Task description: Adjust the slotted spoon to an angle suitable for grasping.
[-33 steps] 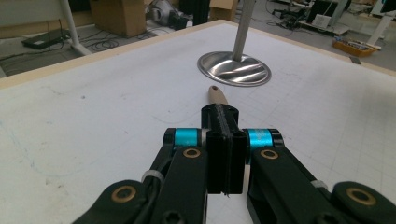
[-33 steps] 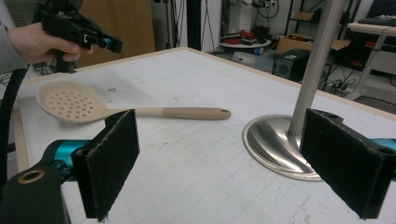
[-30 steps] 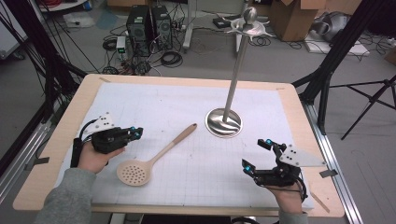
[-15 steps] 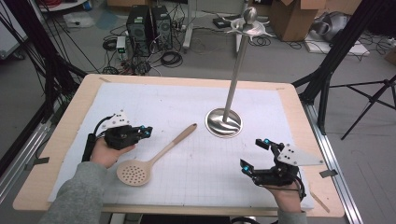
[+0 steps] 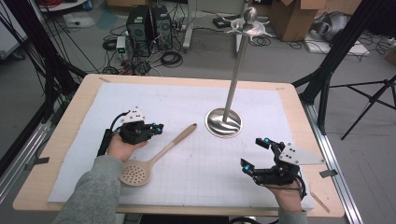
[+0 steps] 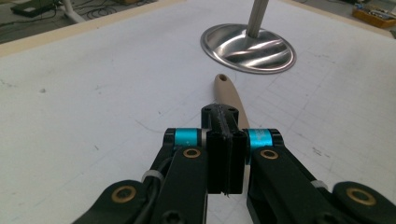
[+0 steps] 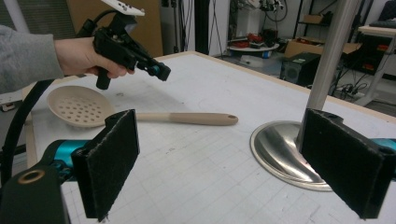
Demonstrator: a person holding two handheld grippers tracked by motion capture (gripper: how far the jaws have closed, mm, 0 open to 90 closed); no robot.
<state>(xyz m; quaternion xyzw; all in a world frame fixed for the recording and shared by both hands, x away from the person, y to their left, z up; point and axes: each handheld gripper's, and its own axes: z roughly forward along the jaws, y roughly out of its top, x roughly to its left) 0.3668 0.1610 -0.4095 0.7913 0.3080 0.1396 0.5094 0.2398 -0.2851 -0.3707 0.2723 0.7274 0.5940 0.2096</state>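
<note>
A beige slotted spoon [image 5: 156, 156] lies flat on the white mat, its perforated head [image 7: 79, 106] toward the near left and its handle tip [image 6: 225, 90] pointing at the stand. My left gripper [image 5: 160, 127] hovers just above the handle's middle, jaws shut with nothing between them [image 6: 225, 122]. My right gripper [image 5: 254, 152] rests low at the near right, jaws wide open and empty [image 7: 233, 168]. A tall metal stand [image 5: 236, 70] rises from a round steel base [image 6: 249, 41] at the mat's middle right.
The white gridded mat [image 5: 187, 102] covers a wooden table [image 5: 88, 91]. Hooks top the stand [image 5: 247, 25]. Computers, cables and cardboard boxes lie on the floor beyond the far edge. Dark frame posts flank both sides.
My left gripper has moved rightward and slightly down, from the left part of the mat to above the spoon's handle. The right gripper has stayed in place.
</note>
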